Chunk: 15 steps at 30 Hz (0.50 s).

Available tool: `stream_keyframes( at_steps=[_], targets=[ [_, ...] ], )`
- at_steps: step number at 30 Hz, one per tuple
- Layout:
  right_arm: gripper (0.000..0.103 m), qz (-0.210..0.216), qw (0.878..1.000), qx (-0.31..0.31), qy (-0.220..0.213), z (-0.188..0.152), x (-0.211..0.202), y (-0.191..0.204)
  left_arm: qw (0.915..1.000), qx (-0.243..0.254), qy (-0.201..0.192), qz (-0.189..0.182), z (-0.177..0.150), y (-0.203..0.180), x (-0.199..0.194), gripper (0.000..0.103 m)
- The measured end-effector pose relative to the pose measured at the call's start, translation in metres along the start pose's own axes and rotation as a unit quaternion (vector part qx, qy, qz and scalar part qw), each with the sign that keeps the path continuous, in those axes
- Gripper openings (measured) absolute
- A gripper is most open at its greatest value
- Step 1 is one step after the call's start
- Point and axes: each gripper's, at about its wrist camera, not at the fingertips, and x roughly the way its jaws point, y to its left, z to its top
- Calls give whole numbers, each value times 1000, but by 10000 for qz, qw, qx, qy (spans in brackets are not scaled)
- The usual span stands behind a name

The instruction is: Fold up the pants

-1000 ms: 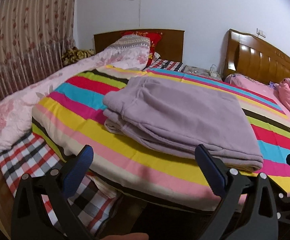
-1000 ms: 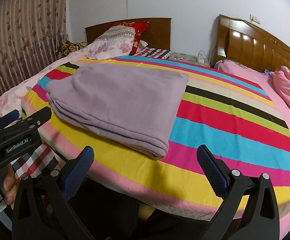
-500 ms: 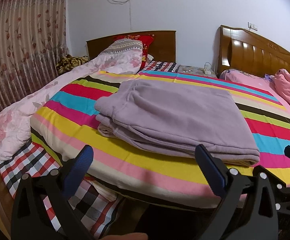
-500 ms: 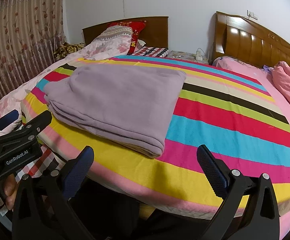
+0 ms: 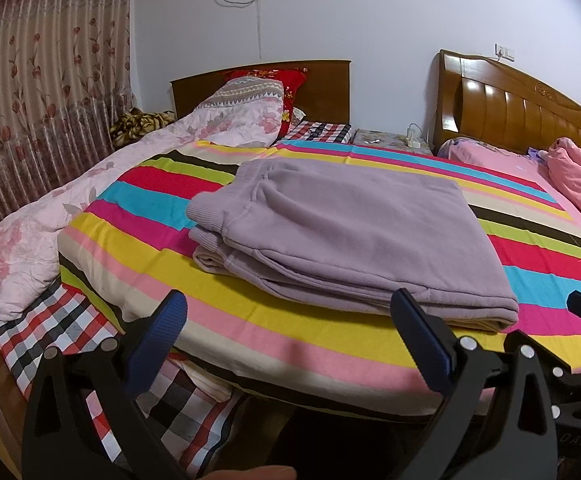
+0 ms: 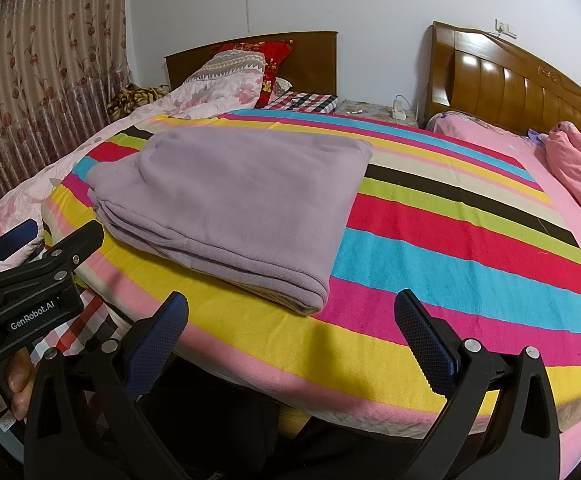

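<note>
Both sets of jaws are being held wide apart with nothing caught between them. The left gripper is being kept low at the near edge of the bed, its blue pads being shown clear of any cloth, and the right gripper is being held the same way a bit further along that edge. The left gripper's black body is also being picked up at the left side of the right wrist view, with a person's fingers being seen just under it.

Just past the jaws, the purple pants are being left lying folded in a flat stack on the striped blanket, near the front edge of the bed and apart from both grippers. The ribbed waistband is being shown at the stack's left end in the left wrist view.

Further out, a pink floral quilt is being seen bunched along the blanket's left side, with a checked sheet hanging below it. Pillows are being propped against a dark headboard, and a second, lighter wooden headboard is being seen to the right with pink bedding in front of it. A flowered curtain is covering the left wall.
</note>
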Motion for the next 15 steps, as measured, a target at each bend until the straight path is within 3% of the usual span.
stream_keyframes(
  at_steps=[15],
  targets=[
    [99, 5, 10000, -1, 15, -1, 1, 0, 10000, -2, 10, -9, 0, 0, 1, 101]
  ],
)
